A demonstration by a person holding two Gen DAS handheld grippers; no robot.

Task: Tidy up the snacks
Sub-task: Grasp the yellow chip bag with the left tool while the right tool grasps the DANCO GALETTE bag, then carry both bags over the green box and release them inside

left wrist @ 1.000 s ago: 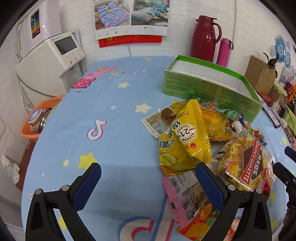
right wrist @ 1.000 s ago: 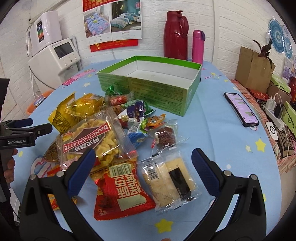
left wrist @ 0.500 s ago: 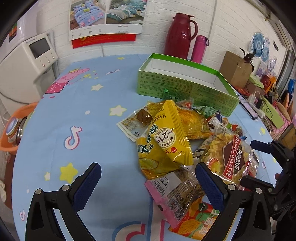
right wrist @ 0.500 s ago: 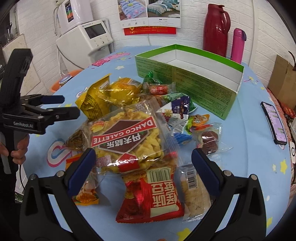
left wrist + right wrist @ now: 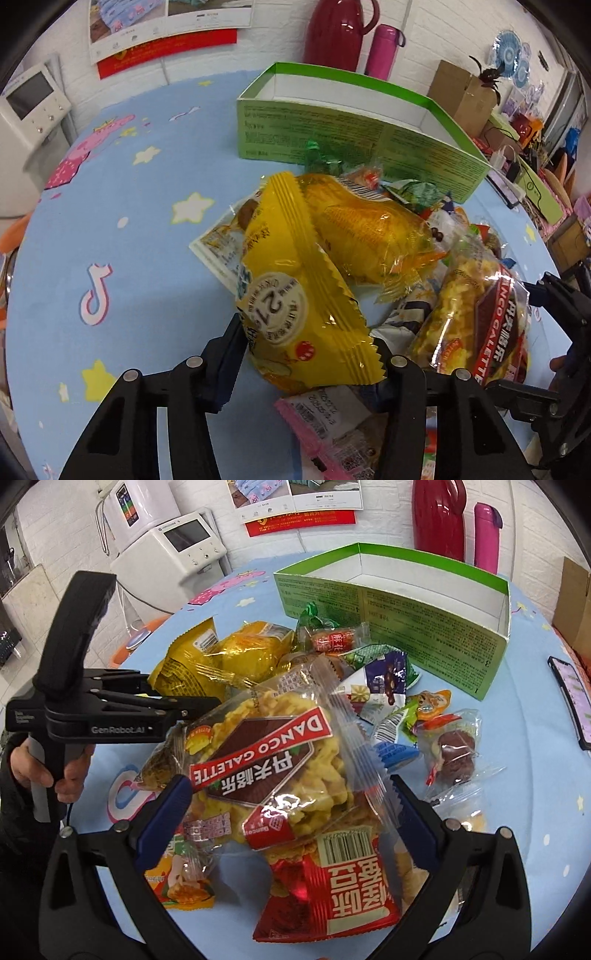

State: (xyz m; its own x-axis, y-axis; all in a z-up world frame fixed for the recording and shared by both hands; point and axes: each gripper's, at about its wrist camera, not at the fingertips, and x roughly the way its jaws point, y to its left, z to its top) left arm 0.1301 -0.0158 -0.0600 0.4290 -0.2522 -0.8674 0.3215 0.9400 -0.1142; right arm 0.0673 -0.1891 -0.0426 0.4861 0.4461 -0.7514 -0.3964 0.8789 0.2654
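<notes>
A heap of snack packets lies on the blue cartoon tablecloth in front of an open green box [image 5: 351, 136] [image 5: 406, 620]. My left gripper [image 5: 308, 354] is shut on a yellow packet [image 5: 295, 295] marked 27g, pinching its near end. From the right wrist view that left gripper [image 5: 207, 703] reaches into the heap's left side, held by a hand. My right gripper [image 5: 290, 808] is open, with its blue pads either side of a clear Danco Galette bag [image 5: 273, 753]. A red packet [image 5: 332, 882] lies under that bag. The right gripper [image 5: 554, 295] shows at the left wrist view's right edge.
A red thermos [image 5: 332, 33] and a pink bottle [image 5: 382, 51] stand behind the box. A phone [image 5: 570, 701] lies on the table's right side. A white machine [image 5: 173, 554] stands at the left, and a cardboard box [image 5: 461, 96] at the back right.
My left gripper has moved forward and closed onto the yellow packet. My right gripper has advanced until the Danco Galette bag sits between its open fingers.
</notes>
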